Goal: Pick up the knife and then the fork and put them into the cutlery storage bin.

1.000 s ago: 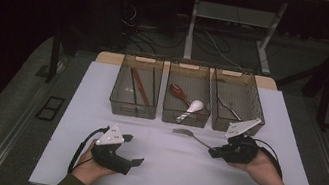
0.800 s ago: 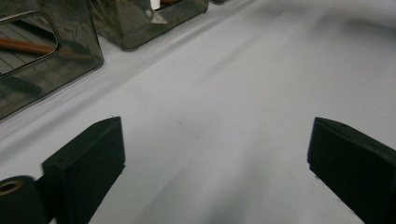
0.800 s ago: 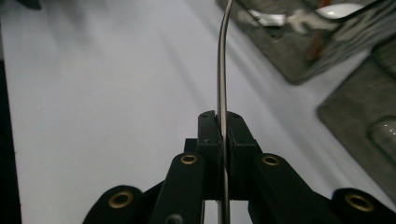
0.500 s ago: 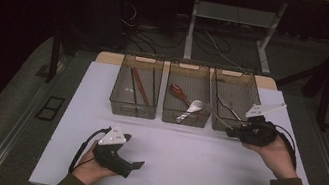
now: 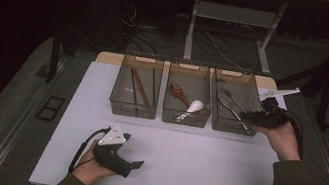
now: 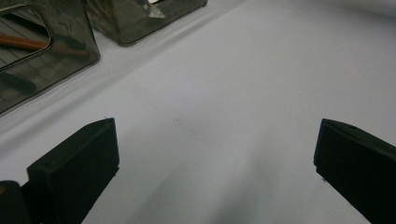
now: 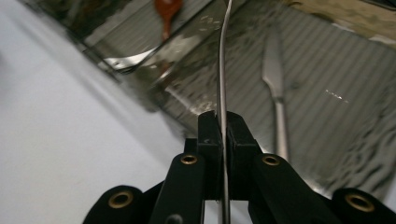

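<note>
My right gripper point(image 5: 248, 117) is shut on the thin handle of a metal utensil point(image 5: 230, 105), which it holds over the right-hand clear bin point(image 5: 234, 126). In the right gripper view the handle point(image 7: 223, 70) runs edge-on up from the closed jaws point(image 7: 223, 122), above a metal knife point(image 7: 275, 84) lying in that bin. My left gripper point(image 5: 133, 165) rests low over the white table near the front left. Its jaws have just been opening and stand wide apart point(image 6: 215, 154) with nothing between them.
Three clear bins stand in a row at the back of the white mat point(image 5: 191, 163). The left bin point(image 5: 132, 108) holds reddish chopsticks point(image 5: 139, 86). In the middle bin point(image 5: 184, 118) lie a red-brown spoon point(image 5: 177, 92) and a white spoon point(image 5: 192, 108).
My right hand has carried the metal utensil from the mat in front of the bins up and to the right, over the right bin. The left hand has stayed in place.
</note>
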`<state>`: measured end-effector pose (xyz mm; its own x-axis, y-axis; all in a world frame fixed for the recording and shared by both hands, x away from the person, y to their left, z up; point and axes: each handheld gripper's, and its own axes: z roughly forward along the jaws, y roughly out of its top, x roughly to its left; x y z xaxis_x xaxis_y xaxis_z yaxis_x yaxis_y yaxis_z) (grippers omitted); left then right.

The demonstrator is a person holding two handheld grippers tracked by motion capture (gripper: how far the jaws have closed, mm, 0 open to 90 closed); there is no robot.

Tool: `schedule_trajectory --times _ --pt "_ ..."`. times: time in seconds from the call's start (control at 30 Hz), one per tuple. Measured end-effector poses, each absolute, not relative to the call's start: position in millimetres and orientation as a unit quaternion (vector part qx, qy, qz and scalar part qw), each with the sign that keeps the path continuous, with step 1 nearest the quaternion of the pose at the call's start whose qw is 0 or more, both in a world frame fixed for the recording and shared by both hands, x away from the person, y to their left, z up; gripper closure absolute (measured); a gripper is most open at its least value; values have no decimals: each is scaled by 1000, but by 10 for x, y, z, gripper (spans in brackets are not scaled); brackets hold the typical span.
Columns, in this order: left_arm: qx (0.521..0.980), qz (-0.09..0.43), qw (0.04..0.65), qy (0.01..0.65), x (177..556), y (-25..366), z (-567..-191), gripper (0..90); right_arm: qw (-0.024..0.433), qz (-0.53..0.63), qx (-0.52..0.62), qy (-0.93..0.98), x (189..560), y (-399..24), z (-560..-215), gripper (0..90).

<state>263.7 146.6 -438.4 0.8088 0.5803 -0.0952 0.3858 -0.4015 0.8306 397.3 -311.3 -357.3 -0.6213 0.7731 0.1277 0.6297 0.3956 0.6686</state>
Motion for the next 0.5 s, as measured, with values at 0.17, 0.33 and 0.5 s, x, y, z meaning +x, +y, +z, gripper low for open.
schedule_trajectory --times 0.17,0.33,0.5 --pt "831 104 464 289 2637 1454 -4387 0 111 339 454 817 4150 -3191 -3572 855" --pt "833 104 461 287 2637 1439 -4392 0 117 310 478 813 4318 -3205 -3608 854" --pt "834 103 462 282 2633 1422 -4392 0 124 284 498 810 4463 -3162 -3672 855"
